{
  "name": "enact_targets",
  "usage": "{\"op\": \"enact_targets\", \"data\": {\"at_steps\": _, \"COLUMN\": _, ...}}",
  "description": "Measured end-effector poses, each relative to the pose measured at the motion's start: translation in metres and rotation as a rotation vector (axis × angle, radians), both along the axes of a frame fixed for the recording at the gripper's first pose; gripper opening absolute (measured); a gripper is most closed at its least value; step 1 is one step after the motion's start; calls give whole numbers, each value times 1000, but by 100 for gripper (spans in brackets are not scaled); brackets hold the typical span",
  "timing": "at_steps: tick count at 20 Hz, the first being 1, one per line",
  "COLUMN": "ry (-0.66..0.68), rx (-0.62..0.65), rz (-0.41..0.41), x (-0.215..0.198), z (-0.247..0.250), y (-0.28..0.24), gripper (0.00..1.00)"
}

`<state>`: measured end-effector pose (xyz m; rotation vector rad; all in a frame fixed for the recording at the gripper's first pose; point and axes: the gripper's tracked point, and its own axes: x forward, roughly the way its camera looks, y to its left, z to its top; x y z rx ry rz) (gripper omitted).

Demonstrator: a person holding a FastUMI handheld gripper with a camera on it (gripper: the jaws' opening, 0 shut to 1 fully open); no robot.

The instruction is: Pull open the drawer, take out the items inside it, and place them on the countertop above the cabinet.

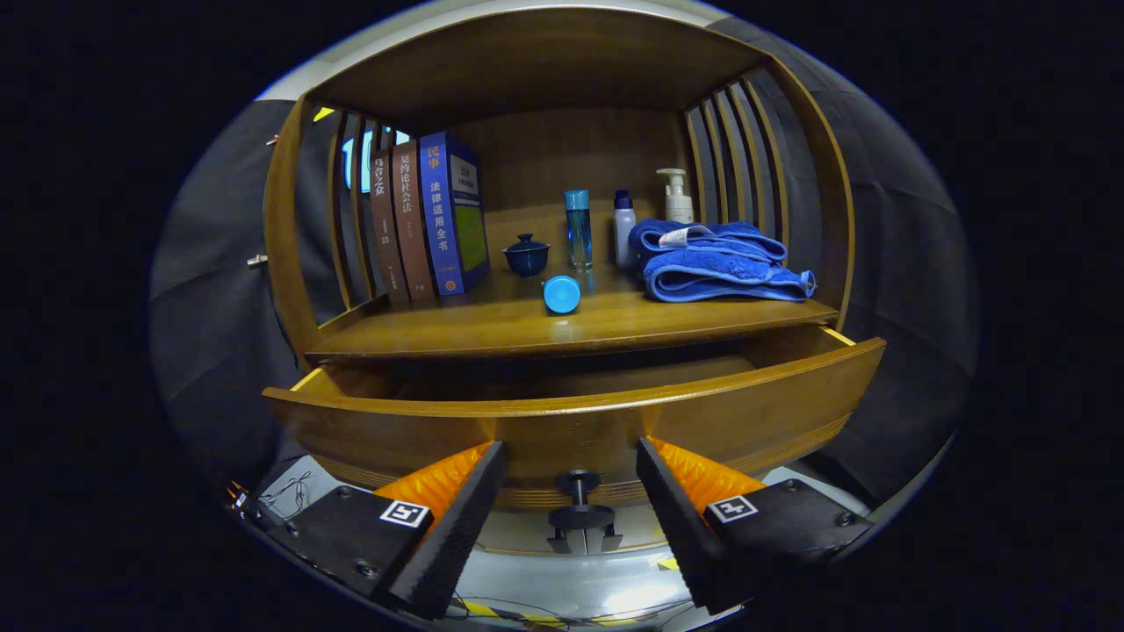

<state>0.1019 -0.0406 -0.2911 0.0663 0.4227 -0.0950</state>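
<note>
The wooden drawer [580, 421] stands pulled out partway under the countertop [492, 329]. Its dark knob [578, 500] sits on the drawer front, in the gap between my fingers, untouched by either. My gripper [571, 465] is open, fingertips close to the drawer front on each side of the knob. The drawer's inside is hidden behind its front panel, so I cannot see any items in it. On the countertop lies a blue round cap-like object [561, 294] on its side, near the front edge.
On the countertop stand three books [426, 219] at the left, a dark blue lidded cup [526, 254], a tall blue bottle [578, 230], a white bottle [623, 228], a pump bottle [676, 195] and folded blue towels [716, 261] at the right. Slatted wooden sides enclose the shelf.
</note>
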Motion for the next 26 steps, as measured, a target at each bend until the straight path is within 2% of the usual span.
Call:
{"op": "enact_targets", "data": {"at_steps": 12, "ry": 14, "rx": -23, "rz": -4, "x": 44, "z": -7, "y": -1, "gripper": 99}}
{"op": "enact_targets", "data": {"at_steps": 18, "ry": 15, "rx": -23, "rz": -12, "x": 45, "z": -10, "y": 0, "gripper": 99}}
{"op": "enact_targets", "data": {"at_steps": 22, "ry": 66, "rx": 11, "rz": -3, "x": 42, "z": -18, "y": 2, "gripper": 99}}
{"op": "enact_targets", "data": {"at_steps": 26, "ry": 52, "rx": -1, "rz": -6, "x": 37, "z": -7, "y": 0, "gripper": 99}}
